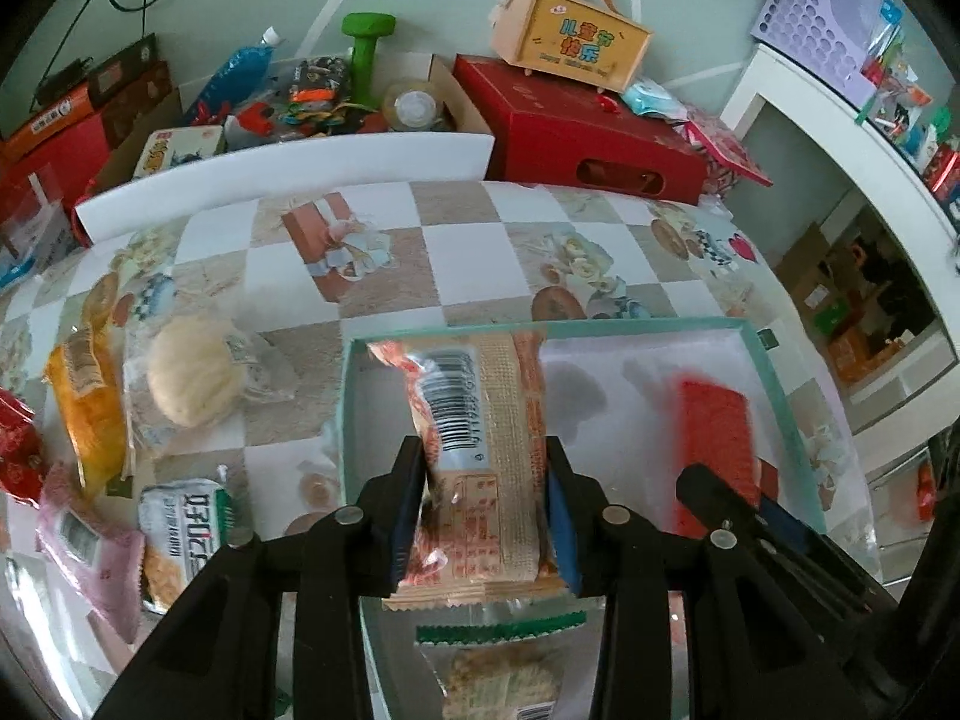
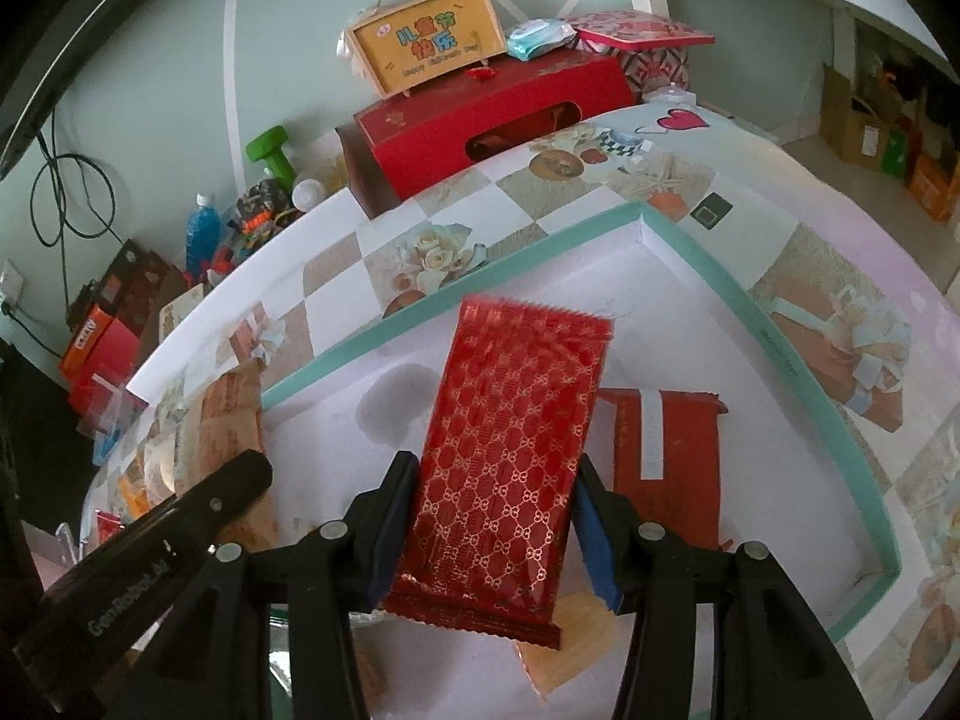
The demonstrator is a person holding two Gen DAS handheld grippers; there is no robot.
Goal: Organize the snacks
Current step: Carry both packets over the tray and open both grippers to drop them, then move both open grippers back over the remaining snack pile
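Snacks filled both grippers: the left gripper (image 1: 486, 516) pinched an orange wafer packet (image 1: 480, 450) by its long edges, the right gripper (image 2: 492, 528) a red patterned packet (image 2: 510, 462), both over the teal-rimmed box (image 2: 690, 234). The crinkly, slippery-looking film probably covered brittle contents, favouring light edge grips. Beyond, loose snacks (image 1: 180, 378) lay on the table.

Both wrist views close, angled steeply down; sharing teal-rimmed box (image 1: 780, 396) (image 2: 708, 258), red gift box (image 1: 576, 132) (image 2: 480, 114)

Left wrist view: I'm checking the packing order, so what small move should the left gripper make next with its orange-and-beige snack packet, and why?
Probably lower it and let go: the left gripper holds the orange-and-beige snack packet over the teal-rimmed white box, above the box's left side.
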